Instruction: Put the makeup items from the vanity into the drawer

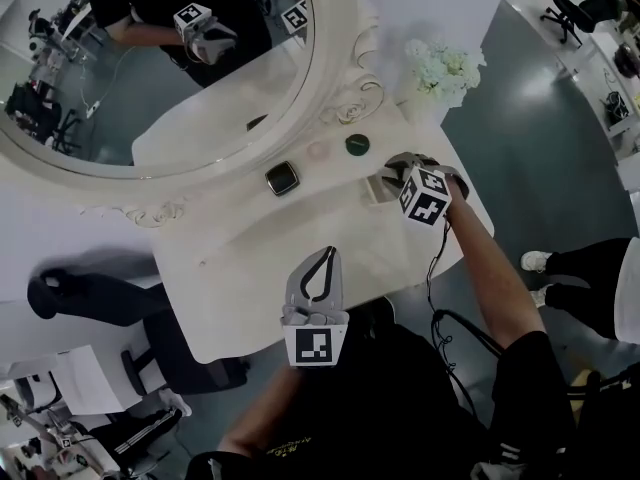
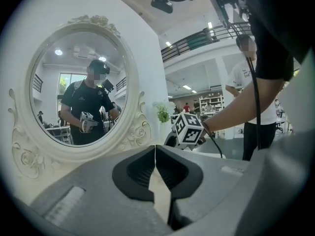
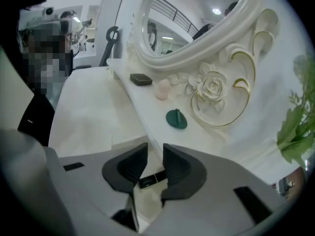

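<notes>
On the white vanity's (image 1: 240, 268) raised shelf lie a black square compact (image 1: 283, 178) (image 3: 141, 79), a pale pink round item (image 1: 318, 151) (image 3: 162, 89) and a dark green round item (image 1: 357, 144) (image 3: 176, 119). My right gripper (image 1: 390, 176) (image 3: 155, 149) hangs over a small open drawer (image 1: 372, 190) at the shelf's right end, its jaws a little apart. A black tube with a gold band (image 3: 151, 180) lies crosswise beneath them, both ends hidden behind the jaws, on the drawer's pale floor. My left gripper (image 1: 328, 252) (image 2: 155, 149) is shut and empty above the tabletop's front.
An oval mirror (image 1: 180, 58) in a carved frame stands behind the shelf. White flowers (image 1: 440, 68) (image 3: 295, 127) sit at the vanity's far right corner. A person (image 1: 590, 278) stands to the right, and an office chair (image 1: 90, 303) is at the left.
</notes>
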Demonstrator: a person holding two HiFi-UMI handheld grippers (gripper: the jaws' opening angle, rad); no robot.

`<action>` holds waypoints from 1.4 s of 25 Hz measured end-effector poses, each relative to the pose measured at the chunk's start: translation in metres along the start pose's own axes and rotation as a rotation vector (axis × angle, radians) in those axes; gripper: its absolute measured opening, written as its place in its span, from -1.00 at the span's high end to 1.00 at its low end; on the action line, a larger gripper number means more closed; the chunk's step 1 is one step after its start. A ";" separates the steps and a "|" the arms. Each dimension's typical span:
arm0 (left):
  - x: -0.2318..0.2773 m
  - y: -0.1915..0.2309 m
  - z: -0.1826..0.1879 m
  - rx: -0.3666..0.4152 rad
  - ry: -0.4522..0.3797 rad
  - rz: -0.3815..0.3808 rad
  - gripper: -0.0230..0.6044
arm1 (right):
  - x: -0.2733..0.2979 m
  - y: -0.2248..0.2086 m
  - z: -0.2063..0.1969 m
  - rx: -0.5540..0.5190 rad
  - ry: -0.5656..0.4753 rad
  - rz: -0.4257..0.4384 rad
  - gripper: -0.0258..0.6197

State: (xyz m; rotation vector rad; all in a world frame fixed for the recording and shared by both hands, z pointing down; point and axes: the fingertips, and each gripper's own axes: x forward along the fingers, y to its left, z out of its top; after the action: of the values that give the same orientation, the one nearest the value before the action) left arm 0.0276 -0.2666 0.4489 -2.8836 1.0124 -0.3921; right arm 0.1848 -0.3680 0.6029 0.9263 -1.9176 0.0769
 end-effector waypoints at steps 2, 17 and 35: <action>-0.003 -0.001 0.000 0.000 0.006 0.002 0.86 | -0.010 -0.006 0.011 0.030 -0.060 -0.038 0.62; -0.019 -0.007 0.008 -0.012 -0.023 0.040 0.86 | -0.151 -0.027 0.125 0.455 -0.817 -0.248 0.91; -0.050 -0.002 0.030 0.034 -0.071 0.162 0.86 | -0.195 0.013 0.141 0.434 -0.883 -0.238 0.91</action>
State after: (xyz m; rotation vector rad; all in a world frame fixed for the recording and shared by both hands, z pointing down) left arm -0.0009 -0.2350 0.4089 -2.7388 1.2031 -0.2911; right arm 0.1198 -0.3069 0.3789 1.6690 -2.6255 -0.0767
